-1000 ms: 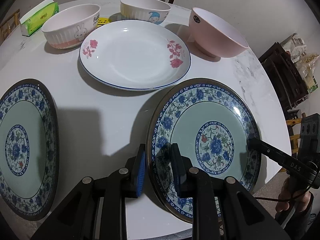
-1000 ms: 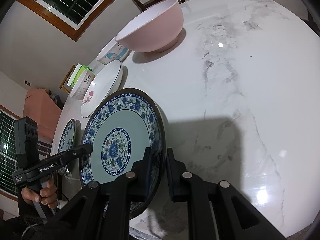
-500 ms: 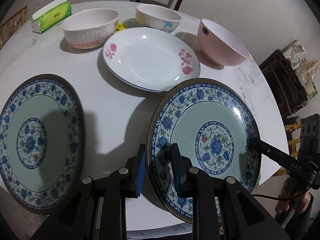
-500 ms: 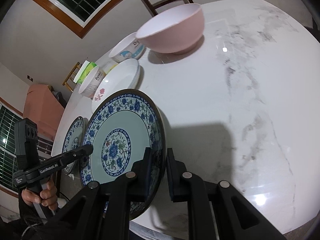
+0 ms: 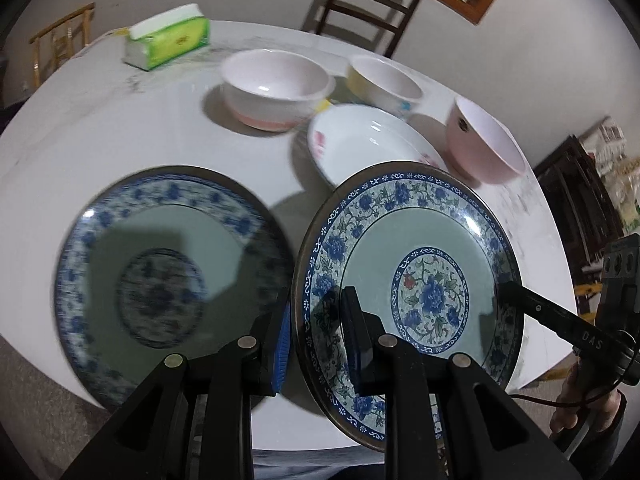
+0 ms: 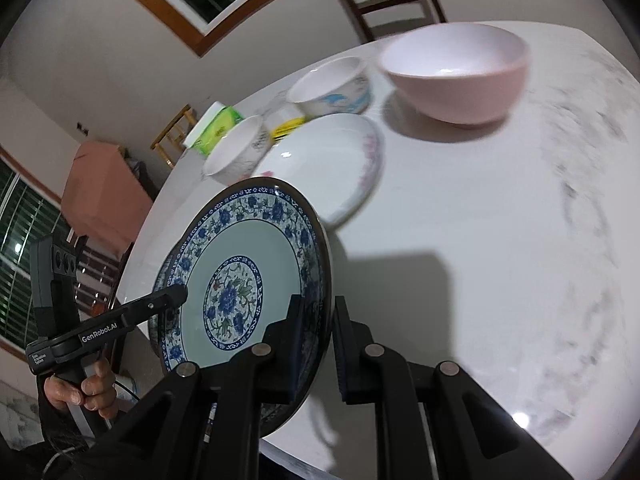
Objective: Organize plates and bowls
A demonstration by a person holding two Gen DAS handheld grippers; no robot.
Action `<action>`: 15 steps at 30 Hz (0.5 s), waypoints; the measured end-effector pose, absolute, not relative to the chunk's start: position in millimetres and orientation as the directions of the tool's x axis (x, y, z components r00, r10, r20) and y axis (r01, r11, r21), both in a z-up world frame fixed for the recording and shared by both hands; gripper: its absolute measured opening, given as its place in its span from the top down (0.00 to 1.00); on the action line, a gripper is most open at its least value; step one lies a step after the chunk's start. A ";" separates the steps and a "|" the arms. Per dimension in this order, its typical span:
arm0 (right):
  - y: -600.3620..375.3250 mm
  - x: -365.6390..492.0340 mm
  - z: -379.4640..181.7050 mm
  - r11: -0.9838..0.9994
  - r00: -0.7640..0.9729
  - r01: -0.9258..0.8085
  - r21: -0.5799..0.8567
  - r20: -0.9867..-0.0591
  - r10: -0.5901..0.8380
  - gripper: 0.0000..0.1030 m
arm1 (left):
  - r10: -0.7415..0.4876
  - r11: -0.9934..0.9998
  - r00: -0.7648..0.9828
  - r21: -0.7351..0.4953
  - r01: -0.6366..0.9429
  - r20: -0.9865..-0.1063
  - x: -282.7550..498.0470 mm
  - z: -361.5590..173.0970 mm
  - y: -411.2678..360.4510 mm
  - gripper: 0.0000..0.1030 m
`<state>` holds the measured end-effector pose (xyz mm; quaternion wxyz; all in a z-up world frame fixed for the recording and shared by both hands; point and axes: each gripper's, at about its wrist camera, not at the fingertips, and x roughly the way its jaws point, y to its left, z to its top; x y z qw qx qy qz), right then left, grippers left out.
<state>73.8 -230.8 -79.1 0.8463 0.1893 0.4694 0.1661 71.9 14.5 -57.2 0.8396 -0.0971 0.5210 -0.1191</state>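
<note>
Both grippers hold one blue-and-green floral plate above the white round table. My left gripper is shut on its left rim; my right gripper is shut on its right rim, and the plate also shows in the right wrist view. A second matching plate lies on the table just left of and below the held one. A white plate with pink flowers lies behind. A white-and-pink bowl, a yellowish bowl and a pink bowl stand at the back.
A green tissue pack sits at the far left of the table. A wooden chair stands behind the table. The near table edge runs under both grippers. Dark shelving stands to the right.
The held plate has been carried left and lifted higher; the matching plate on the table now lies close beside and partly under it. Both grips are unchanged.
</note>
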 end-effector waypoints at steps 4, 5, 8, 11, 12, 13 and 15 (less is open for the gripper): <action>-203.3 84.2 -75.8 0.866 0.486 -0.138 0.480 -0.729 0.482 0.86 | -0.274 0.959 0.454 -0.279 0.058 -0.848 73.7 -48.9 41.8 0.80; -194.8 87.5 -75.5 0.864 0.479 -0.147 0.481 -0.730 0.487 0.86 | -0.266 0.960 0.459 -0.276 0.046 -0.848 74.2 -47.8 50.1 0.80; -171.8 94.1 -75.9 0.858 0.461 -0.171 0.485 -0.730 0.504 0.86 | -0.242 0.963 0.472 -0.268 0.012 -0.848 75.9 -45.2 73.6 0.80; -147.5 100.8 -78.2 0.850 0.439 -0.186 0.493 -0.733 0.521 0.86 | -0.215 0.965 0.481 -0.260 -0.028 -0.850 73.6 -45.4 98.2 0.80; -139.9 102.9 -79.1 0.848 0.431 -0.190 0.494 -0.735 0.524 0.86 | -0.208 0.965 0.483 -0.258 -0.040 -0.851 73.3 -45.8 105.0 0.80; -133.0 103.9 -80.6 0.847 0.423 -0.195 0.494 -0.737 0.527 0.86 | -0.197 0.966 0.485 -0.254 -0.055 -0.852 72.9 -46.6 113.5 0.80; -120.8 108.5 -83.0 0.843 0.407 -0.201 0.499 -0.740 0.536 0.86 | -0.182 0.965 0.487 -0.250 -0.079 -0.855 70.6 -48.6 124.6 0.80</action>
